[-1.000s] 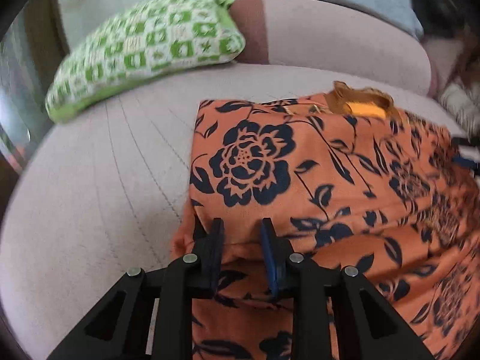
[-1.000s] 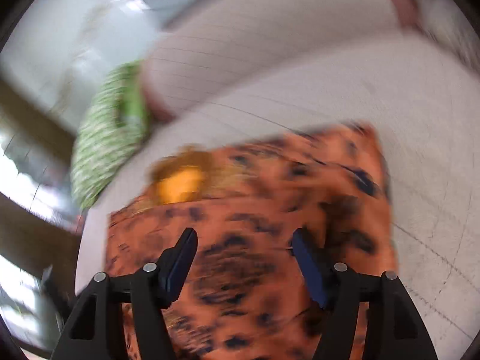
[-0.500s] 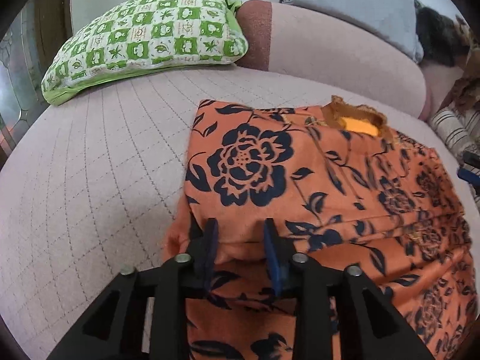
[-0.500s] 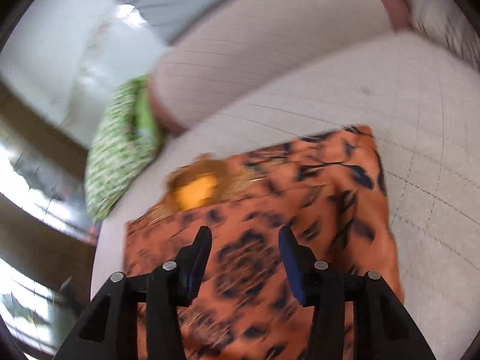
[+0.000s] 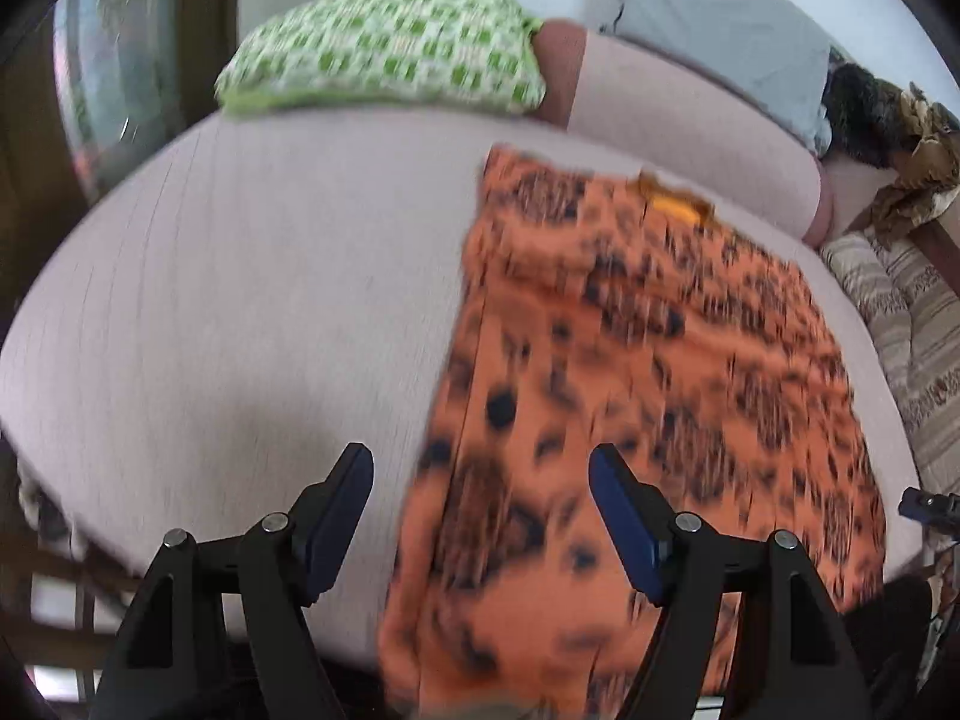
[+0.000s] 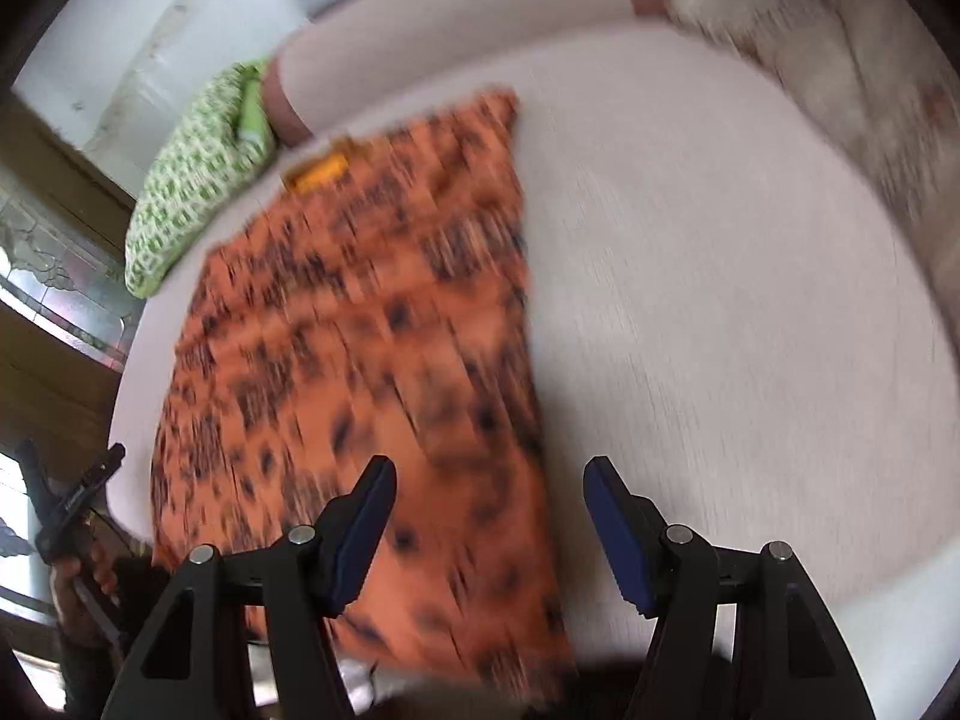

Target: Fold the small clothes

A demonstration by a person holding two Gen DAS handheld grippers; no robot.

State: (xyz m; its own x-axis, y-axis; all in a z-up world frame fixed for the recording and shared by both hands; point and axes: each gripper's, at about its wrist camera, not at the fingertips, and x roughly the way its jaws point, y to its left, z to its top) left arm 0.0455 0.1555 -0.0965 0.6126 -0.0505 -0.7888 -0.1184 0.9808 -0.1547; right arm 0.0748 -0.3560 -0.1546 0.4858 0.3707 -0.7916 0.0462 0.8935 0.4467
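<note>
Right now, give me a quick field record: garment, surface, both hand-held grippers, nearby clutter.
garment: orange floral garment, lying spread flat, near end over the cushion's front edge
surface: pale pink cushion
left hand-held gripper: open, holding nothing, over the garment's left edge
right hand-held gripper: open, holding nothing, over the garment's right edge
nearby: green checked pillow behind
image quality: motion-blurred
</note>
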